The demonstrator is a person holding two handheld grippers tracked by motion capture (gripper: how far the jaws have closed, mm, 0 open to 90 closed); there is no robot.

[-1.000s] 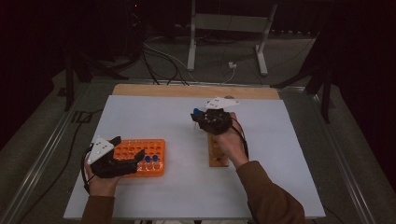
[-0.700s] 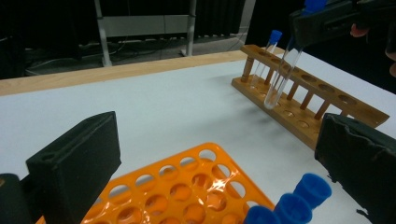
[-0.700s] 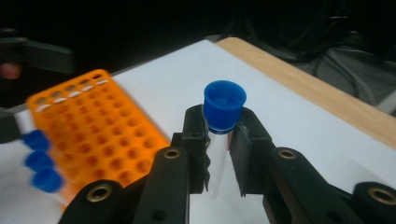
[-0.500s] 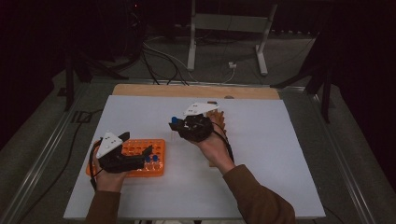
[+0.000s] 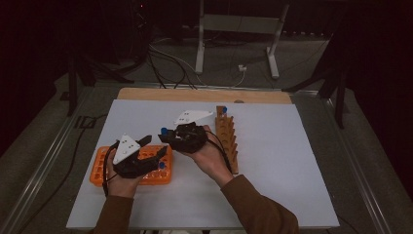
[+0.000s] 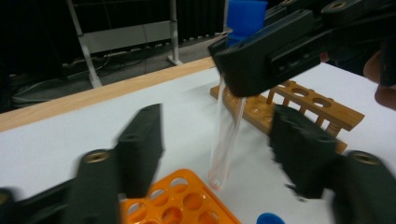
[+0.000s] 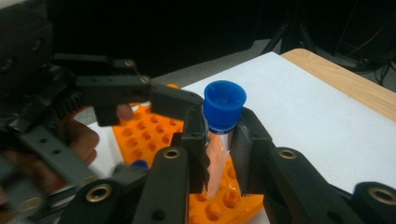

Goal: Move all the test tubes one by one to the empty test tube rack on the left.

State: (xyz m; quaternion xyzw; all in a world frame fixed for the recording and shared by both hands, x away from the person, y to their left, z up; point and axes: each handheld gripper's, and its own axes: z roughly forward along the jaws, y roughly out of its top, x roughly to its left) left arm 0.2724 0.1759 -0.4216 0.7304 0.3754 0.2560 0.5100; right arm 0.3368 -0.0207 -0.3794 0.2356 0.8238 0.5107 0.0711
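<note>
My right gripper (image 7: pixel 219 135) is shut on a clear tube (image 7: pixel 215 163) just under its blue cap (image 7: pixel 224 103), holding it upright above the orange rack (image 7: pixel 149 133). In the high view the right gripper (image 5: pixel 166 134) hangs over the orange rack's (image 5: pixel 104 168) right end, and my left gripper (image 5: pixel 163 157) lies across that rack, pointing right. In the left gripper view the tube (image 6: pixel 226 140) hangs between my own two jaws, untouched. The left gripper (image 6: pixel 219 144) is open, and its jaws have just been closing around the tube.
A wooden rack (image 5: pixel 227 139) with a row of holes lies right of centre on the white table (image 5: pixel 292 161). A capped tube (image 6: pixel 270 218) stands in the orange rack. Bare white surface extends to the right and front; the table's wooden edge (image 5: pixel 204 95) is at the back.
My right gripper has carried the tube left from the wooden rack to above the orange rack. The left gripper shifted slightly right and its jaws narrowed.
</note>
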